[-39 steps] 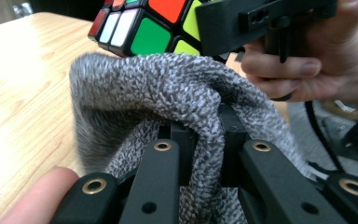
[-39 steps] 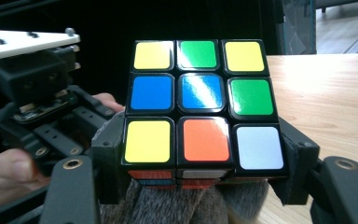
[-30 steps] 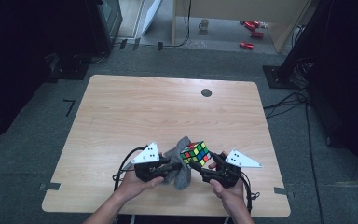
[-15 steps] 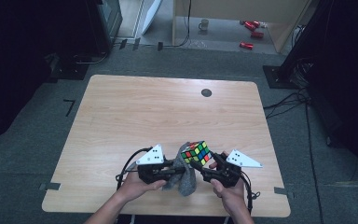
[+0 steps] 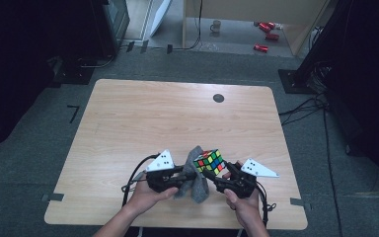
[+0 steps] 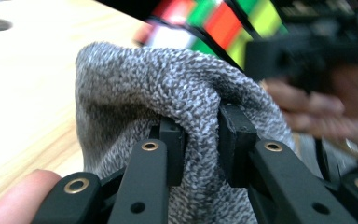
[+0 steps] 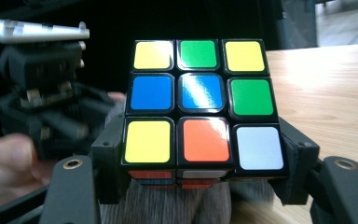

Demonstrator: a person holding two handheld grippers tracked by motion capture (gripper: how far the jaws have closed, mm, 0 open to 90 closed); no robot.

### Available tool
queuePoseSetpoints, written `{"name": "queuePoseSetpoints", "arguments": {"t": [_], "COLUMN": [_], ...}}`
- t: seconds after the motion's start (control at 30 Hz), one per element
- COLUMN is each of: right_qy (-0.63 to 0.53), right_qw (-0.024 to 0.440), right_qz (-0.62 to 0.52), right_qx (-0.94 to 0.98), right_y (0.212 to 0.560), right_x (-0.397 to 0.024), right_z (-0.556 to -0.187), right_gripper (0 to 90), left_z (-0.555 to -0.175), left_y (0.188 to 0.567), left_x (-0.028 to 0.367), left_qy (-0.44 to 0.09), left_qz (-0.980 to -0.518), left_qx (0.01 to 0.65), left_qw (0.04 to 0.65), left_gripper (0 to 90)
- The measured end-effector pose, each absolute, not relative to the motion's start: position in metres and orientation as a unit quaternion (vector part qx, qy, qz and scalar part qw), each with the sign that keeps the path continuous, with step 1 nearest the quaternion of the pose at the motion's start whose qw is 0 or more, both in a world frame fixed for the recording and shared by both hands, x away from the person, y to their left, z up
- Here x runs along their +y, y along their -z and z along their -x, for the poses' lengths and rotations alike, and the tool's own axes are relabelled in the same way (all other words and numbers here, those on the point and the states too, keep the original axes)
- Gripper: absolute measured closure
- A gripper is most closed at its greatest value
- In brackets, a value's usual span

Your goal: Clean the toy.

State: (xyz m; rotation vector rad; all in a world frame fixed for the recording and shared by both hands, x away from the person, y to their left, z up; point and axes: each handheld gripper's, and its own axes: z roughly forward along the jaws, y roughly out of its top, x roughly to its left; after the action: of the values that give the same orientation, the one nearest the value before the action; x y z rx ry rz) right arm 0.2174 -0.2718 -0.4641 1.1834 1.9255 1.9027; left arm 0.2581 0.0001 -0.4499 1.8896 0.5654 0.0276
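A scrambled colour cube (image 5: 209,161) is clamped between the jaws of my right gripper (image 5: 215,173) near the table's front edge. In the right gripper view the cube (image 7: 200,102) sits square between the pads of the right gripper (image 7: 203,161). A grey knitted cloth (image 5: 196,185) hangs just below and left of the cube. My left gripper (image 5: 188,177) pinches a fold of it. Its jaws have just been opening a little, and in the left gripper view the cloth (image 6: 168,93) is still squeezed between the pads of the left gripper (image 6: 200,135). The cloth touches the cube's underside (image 6: 205,23).
The wooden table (image 5: 153,123) stretches away beyond the hands, with a small dark round hole (image 5: 218,98) near its far edge. Both hands work close to the front edge. Red cans (image 5: 261,48) and a mug (image 5: 216,25) lie on the floor far behind.
The cloth has bunched closer under the cube and hangs a bit lower. Both hands stay where they were, and the cube has not moved.
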Motion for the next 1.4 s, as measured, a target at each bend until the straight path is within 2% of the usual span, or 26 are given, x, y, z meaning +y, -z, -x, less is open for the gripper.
{"name": "queuePoseSetpoints", "arguments": {"t": [0.07, 0.17, 0.2, 0.4, 0.5, 0.6, 0.73, 0.87, 1.07, 1.4], "right_qy": [-0.646, -0.652, -0.654, -0.652, -0.654, -0.652, -0.656, -0.654, -0.649, -0.646], "right_qw": [0.085, 0.086, 0.087, 0.082, 0.077, 0.087, 0.101, 0.108, 0.11, 0.083], "right_qz": [-0.397, -0.4, -0.4, -0.403, -0.4, -0.407, -0.427, -0.441, -0.45, -0.448], "right_qx": [0.647, 0.639, 0.636, 0.637, 0.638, 0.634, 0.614, 0.605, 0.603, 0.613], "right_y": [0.465, 0.462, 0.462, 0.464, 0.463, 0.46, 0.457, 0.455, 0.455, 0.455], "right_x": [-0.271, -0.27, -0.271, -0.273, -0.271, -0.271, -0.277, -0.281, -0.279, -0.254], "right_z": [-0.219, -0.219, -0.219, -0.218, -0.219, -0.218, -0.218, -0.217, -0.218, -0.215], "right_gripper": [34.6, 34.6, 34.6, 34.6, 34.6, 34.6, 34.5, 34.5, 34.5, 34.5], "left_z": [-0.256, -0.249, -0.246, -0.254, -0.253, -0.251, -0.252, -0.26, -0.258, -0.24], "left_y": [0.451, 0.454, 0.454, 0.451, 0.451, 0.454, 0.459, 0.461, 0.457, 0.46], "left_x": [0.001, -0.009, -0.012, -0.003, 0.0, -0.004, -0.004, 0.008, 0.014, -0.004], "left_qy": [-0.02, 0.004, -0.004, -0.006, -0.016, -0.044, -0.11, -0.137, -0.165, -0.235], "left_qz": [-0.796, -0.815, -0.822, -0.798, -0.795, -0.806, -0.826, -0.819, -0.809, -0.8], "left_qx": [0.235, 0.178, 0.165, 0.212, 0.199, 0.184, 0.194, 0.212, 0.201, 0.151], "left_qw": [0.557, 0.551, 0.546, 0.564, 0.573, 0.562, 0.519, 0.516, 0.527, 0.531], "left_gripper": [77.8, 76.7, 75.7, 72.4, 71.2, 60.2, 30.4, 21.6, 18.8, 21.1]}}
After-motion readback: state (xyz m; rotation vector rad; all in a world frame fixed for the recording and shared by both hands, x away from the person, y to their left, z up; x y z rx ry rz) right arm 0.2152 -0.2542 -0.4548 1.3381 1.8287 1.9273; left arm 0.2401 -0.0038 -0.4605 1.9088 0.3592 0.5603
